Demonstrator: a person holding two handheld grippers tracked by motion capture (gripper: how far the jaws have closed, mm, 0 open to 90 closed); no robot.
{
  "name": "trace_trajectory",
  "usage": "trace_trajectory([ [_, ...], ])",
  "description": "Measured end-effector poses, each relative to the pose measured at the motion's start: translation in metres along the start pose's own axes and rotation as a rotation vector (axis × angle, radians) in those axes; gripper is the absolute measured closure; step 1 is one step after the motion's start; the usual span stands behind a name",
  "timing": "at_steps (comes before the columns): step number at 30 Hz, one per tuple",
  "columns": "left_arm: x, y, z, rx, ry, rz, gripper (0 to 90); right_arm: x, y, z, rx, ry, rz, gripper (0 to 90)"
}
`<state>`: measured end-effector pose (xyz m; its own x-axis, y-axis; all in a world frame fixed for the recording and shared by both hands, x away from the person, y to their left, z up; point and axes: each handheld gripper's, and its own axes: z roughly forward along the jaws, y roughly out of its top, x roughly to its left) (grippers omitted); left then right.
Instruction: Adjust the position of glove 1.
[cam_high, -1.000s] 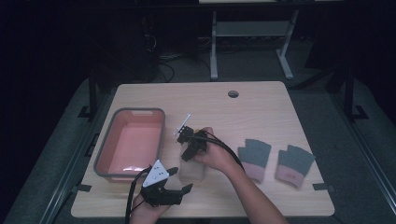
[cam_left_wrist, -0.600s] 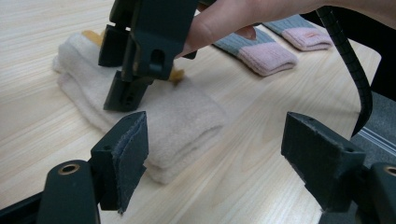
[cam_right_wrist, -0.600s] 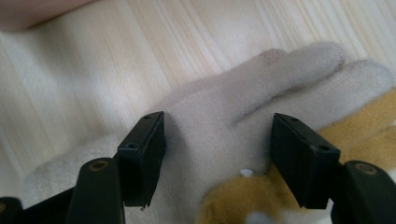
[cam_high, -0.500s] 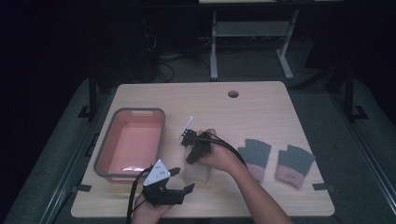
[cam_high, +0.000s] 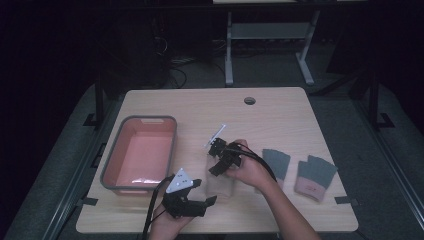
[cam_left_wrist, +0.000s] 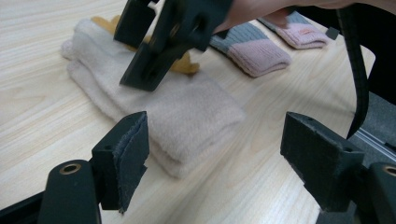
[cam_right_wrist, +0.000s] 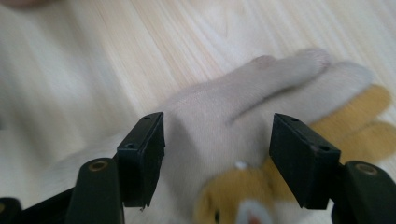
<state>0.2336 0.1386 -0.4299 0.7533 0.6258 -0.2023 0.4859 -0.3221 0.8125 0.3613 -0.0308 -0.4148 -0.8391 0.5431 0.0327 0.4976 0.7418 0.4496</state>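
A folded cream glove (cam_high: 222, 188) with yellow-orange fingers lies on the wooden table near its front edge. My right gripper (cam_high: 216, 163) hovers just over its far end, pointing down. In the right gripper view the right gripper (cam_right_wrist: 217, 144) is open, its jaws standing on either side of the cream glove (cam_right_wrist: 224, 107) without pressing it. My left gripper (cam_high: 202, 193) rests low at the front edge, just left of the glove. In the left gripper view the left gripper (cam_left_wrist: 219, 140) is open, with the glove (cam_left_wrist: 187, 107) lying a short way ahead of it.
A pink bin with a grey rim (cam_high: 108, 170) stands on the table's left side. Two grey-and-pink gloves (cam_high: 276, 163) (cam_high: 315, 176) lie to the right of the right hand. A round cable hole (cam_high: 249, 100) sits near the table's far edge.
The right gripper has shifted a little to the right above the cream glove, jaws still wide. The left gripper has stayed where it was.
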Motion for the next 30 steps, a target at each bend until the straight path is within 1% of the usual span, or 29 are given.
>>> trace_trajectory([
  [1, 0.001, 0.002, 0.002, 0.012, 0.004, -0.002, 23.7, -0.002, -0.004, -0.005, -0.012, 0.009, 0.027, 33.9],
  [3, 0.003, 0.006, 0.005, 0.029, 0.004, -0.022, 23.7, -0.005, -0.011, -0.012, -0.033, 0.007, 0.08, 33.7],
  [4, 0.004, 0.007, 0.006, 0.033, 0.004, -0.027, 23.9, -0.006, -0.016, -0.016, -0.056, 0.019, 0.109, 33.7],
  [5, 0.006, 0.01, 0.008, 0.039, 0.007, -0.035, 24.1, -0.006, -0.02, -0.02, -0.069, 0.025, 0.13, 33.7],
  [6, 0.007, 0.011, 0.009, 0.042, 0.011, -0.043, 24.5, -0.007, -0.025, -0.025, -0.078, 0.025, 0.162, 33.7],
  [7, 0.008, 0.014, 0.011, 0.048, 0.019, -0.061, 25.1, -0.008, -0.029, -0.026, -0.086, 0.022, 0.178, 33.7],
  [8, 0.008, 0.015, 0.013, 0.041, 0.024, -0.085, 25.6, -0.007, -0.034, -0.029, -0.097, 0.021, 0.206, 33.7],
  [9, 0.011, 0.016, 0.015, 0.055, 0.031, -0.092, 25.8, -0.007, -0.038, -0.03, -0.101, 0.01, 0.227, 33.7],
  [10, 0.012, 0.017, 0.017, 0.057, 0.033, -0.108, 26.0, -0.007, -0.044, -0.032, -0.113, 0.014, 0.253, 33.8],
  [12, 0.014, 0.017, 0.022, 0.061, 0.064, -0.138, 27.9, -0.007, -0.053, -0.034, -0.13, 0.013, 0.296, 34.2],
  [13, 0.016, 0.017, 0.024, 0.067, 0.067, -0.149, 27.8, -0.007, -0.056, -0.034, -0.138, 0.017, 0.314, 34.3],
  [14, 0.016, 0.016, 0.027, 0.064, 0.065, -0.17, 27.9, -0.006, -0.06, -0.034, -0.147, 0.026, 0.338, 34.4],
  [16, 0.018, 0.016, 0.031, 0.081, 0.078, -0.177, 28.6, -0.006, -0.067, -0.032, -0.161, 0.034, 0.373, 34.3],
  [18, 0.02, 0.016, 0.035, 0.088, 0.077, -0.194, 31.2, -0.005, -0.074, -0.028, -0.167, 0.052, 0.411, 34.2],
  [19, 0.022, 0.016, 0.036, 0.088, 0.085, -0.204, 32.7, -0.005, -0.076, -0.026, -0.17, 0.064, 0.431, 34.2],
  [20, 0.024, 0.015, 0.037, 0.087, 0.084, -0.219, 33.0, -0.005, -0.079, -0.024, -0.175, 0.078, 0.445, 34.2],
  [22, 0.028, 0.015, 0.04, 0.098, 0.093, -0.243, 34.5, -0.006, -0.083, -0.02, -0.184, 0.087, 0.477, 34.3],
  [24, 0.033, 0.014, 0.042, 0.11, 0.085, -0.272, 35.5, -0.007, -0.086, -0.017, -0.185, 0.101, 0.506, 35.4],
  [25, 0.034, 0.014, 0.043, 0.113, 0.091, -0.289, 35.6, -0.007, -0.088, -0.015, -0.187, 0.106, 0.522, 35.6],
  [27, 0.037, 0.013, 0.046, 0.126, 0.091, -0.296, 37.0, -0.009, -0.091, -0.012, -0.193, 0.132, 0.556, 36.7],
  [30, 0.039, 0.01, 0.051, 0.159, 0.094, -0.299, 37.9, -0.011, -0.094, -0.007, -0.206, 0.154, 0.601, 37.5],
])
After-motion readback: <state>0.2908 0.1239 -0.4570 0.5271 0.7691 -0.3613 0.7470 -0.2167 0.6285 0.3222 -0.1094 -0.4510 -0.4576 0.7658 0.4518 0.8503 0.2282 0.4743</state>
